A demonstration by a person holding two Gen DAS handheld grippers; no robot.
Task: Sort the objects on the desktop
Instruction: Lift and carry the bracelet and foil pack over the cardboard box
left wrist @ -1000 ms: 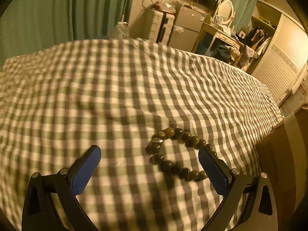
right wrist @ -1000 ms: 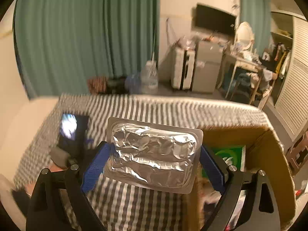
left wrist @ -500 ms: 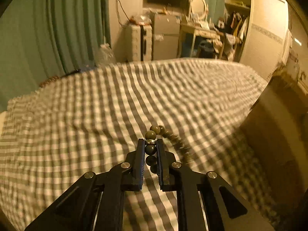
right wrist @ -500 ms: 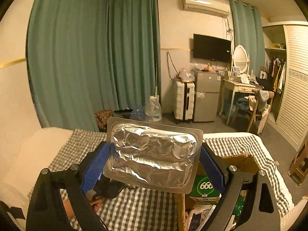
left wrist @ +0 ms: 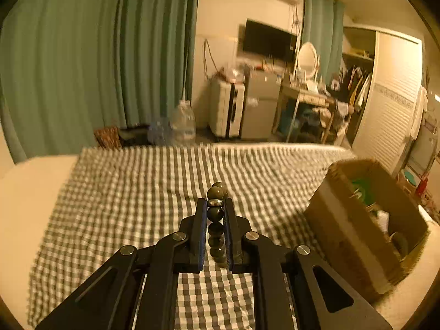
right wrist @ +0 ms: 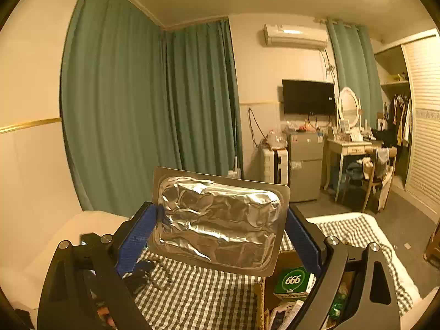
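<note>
Left tool [left wrist: 215, 206] clamping bracelet [left wrist: 215, 214]

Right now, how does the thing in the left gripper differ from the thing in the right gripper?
The bead bracelet is a string of dark round beads; the foil blister pack is a flat silver sheet. The left gripper is closed narrowly on the beads, while the right gripper stays wide across the pack's edges. Both are held above the checked cloth.

Open checked cloth, one box in the way

Checked cloth [left wrist: 132, 198] lies bare from nine to one o'clock; cardboard box [left wrist: 354, 236] blocks three o'clock.
</note>
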